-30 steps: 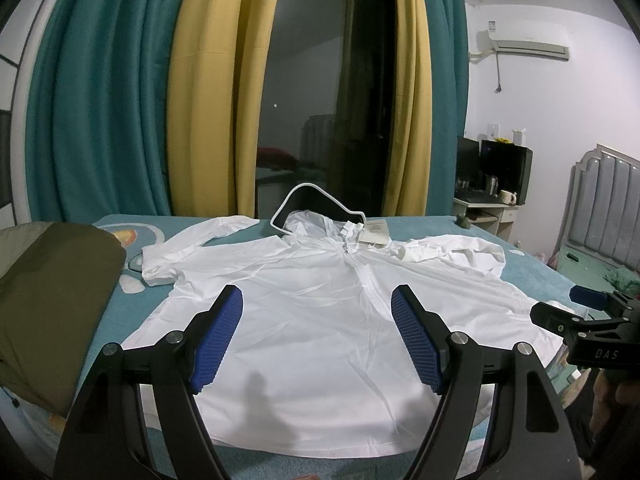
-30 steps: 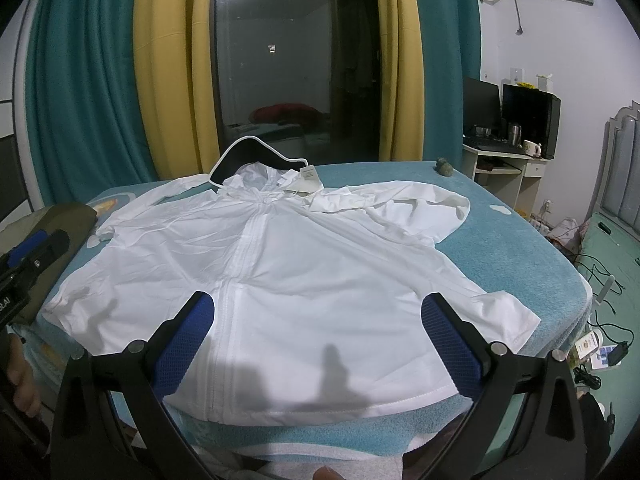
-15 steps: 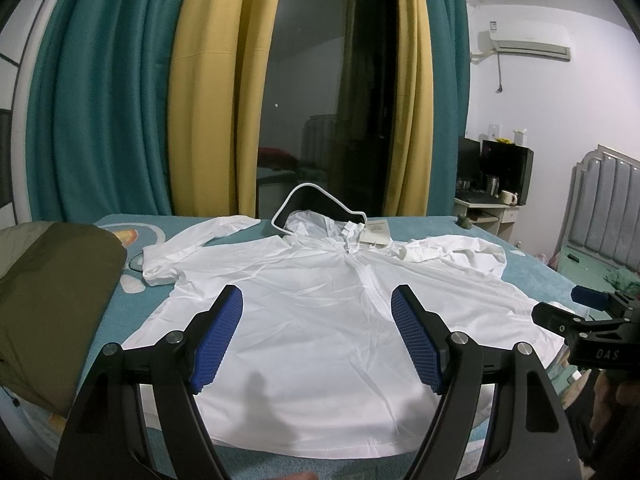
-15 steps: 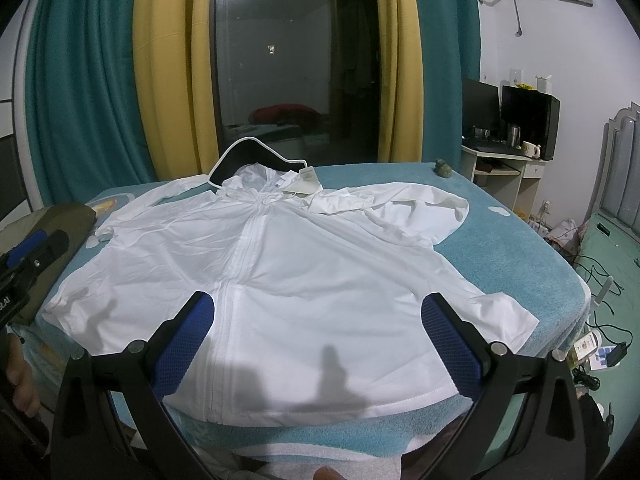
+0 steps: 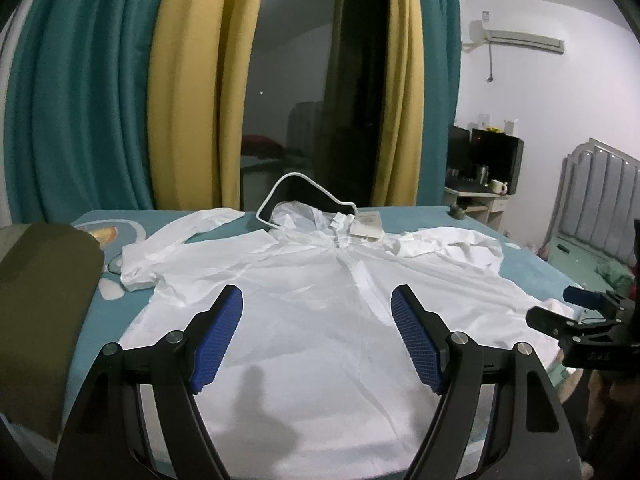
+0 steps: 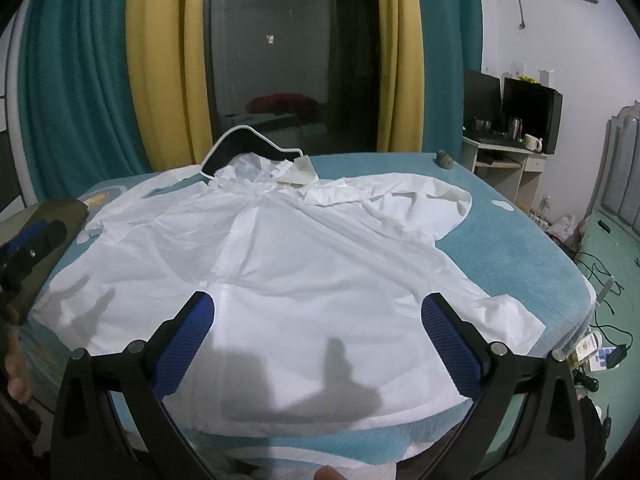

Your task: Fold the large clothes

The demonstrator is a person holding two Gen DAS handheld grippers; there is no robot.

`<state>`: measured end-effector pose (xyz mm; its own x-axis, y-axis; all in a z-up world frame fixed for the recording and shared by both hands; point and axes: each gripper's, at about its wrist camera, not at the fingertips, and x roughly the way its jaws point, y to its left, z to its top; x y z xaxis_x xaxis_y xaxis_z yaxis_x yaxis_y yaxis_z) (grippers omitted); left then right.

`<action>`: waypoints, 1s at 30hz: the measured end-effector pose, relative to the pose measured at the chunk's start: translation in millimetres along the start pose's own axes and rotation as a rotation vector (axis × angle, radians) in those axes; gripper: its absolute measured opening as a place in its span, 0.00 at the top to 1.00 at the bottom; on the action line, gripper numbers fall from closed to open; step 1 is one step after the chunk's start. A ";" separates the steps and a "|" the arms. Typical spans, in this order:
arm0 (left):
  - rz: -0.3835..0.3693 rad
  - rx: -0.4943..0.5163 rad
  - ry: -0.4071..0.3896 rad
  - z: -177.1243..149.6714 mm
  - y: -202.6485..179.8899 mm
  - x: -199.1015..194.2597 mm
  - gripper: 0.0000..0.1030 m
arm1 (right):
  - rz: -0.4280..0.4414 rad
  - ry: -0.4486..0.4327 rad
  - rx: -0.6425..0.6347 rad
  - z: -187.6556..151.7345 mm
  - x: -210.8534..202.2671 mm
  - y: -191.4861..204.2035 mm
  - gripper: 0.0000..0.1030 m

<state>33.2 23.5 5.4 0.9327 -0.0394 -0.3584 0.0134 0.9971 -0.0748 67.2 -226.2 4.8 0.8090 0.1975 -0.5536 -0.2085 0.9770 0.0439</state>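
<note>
both grippers were spread wide with nothing between their blue pads. left gripper (image 5: 316, 336) hovered above the lower middle of the garment, and the right gripper (image 6: 318, 340) hung over the near hem, each apart from the cloth.

largest in view were the curtains (image 5: 76, 92), teal with yellow panels, filling the far side from ten to two o'clock around a dark glass door (image 6: 292, 60). below them the teal bed cover (image 6: 516, 248) spread across the whole middle ground.

on that cover lay the white jacket (image 6: 304, 264), front up and spread flat, its closure strip running from twelve o'clock toward the near hem. its collar end pointed to twelve o'clock. one sleeve (image 5: 176, 236) was bent back at ten o'clock in the left wrist view; the other sleeve (image 6: 404, 196) was folded across at one o'clock in the right wrist view. the near hem reached the bed's edge at six o'clock.

an olive cloth (image 5: 40, 304) was heaped at nine o'clock, beside the jacket. at three o'clock stood a grey padded headboard (image 5: 600, 208), and at two o'clock a desk (image 6: 504, 160) carrying dark monitors.

a black hanger with white trim (image 5: 304, 190) rested at twelve o'clock, touching the collar. a paper tag (image 5: 366, 226) lay just beside it on the collar. a small dark object (image 6: 443, 158) sat on the bed's far edge at one o'clock; what it was could not be told.
</note>
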 end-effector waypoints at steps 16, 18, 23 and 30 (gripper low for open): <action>0.031 -0.054 0.152 37.3 70.9 101.1 0.23 | 0.061 0.180 -0.278 93.3 136.1 -11.9 0.17; 0.043 -0.073 0.172 39.1 83.4 111.7 0.23 | 0.068 0.236 -0.337 101.8 166.9 -11.7 0.22; 0.077 -0.117 0.231 38.2 109.5 134.9 0.23 | 0.059 0.337 -0.447 112.4 232.4 -9.6 0.33; 0.088 -0.142 0.279 35.9 131.5 151.2 0.23 | 0.070 0.388 -0.516 120.9 276.3 -3.7 0.47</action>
<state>188.8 151.0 -25.3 0.7933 0.0103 -0.6088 -0.1312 0.9793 -0.1544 357.9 -165.6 -47.8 0.5465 0.1216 -0.8286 -0.5691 0.7798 -0.2609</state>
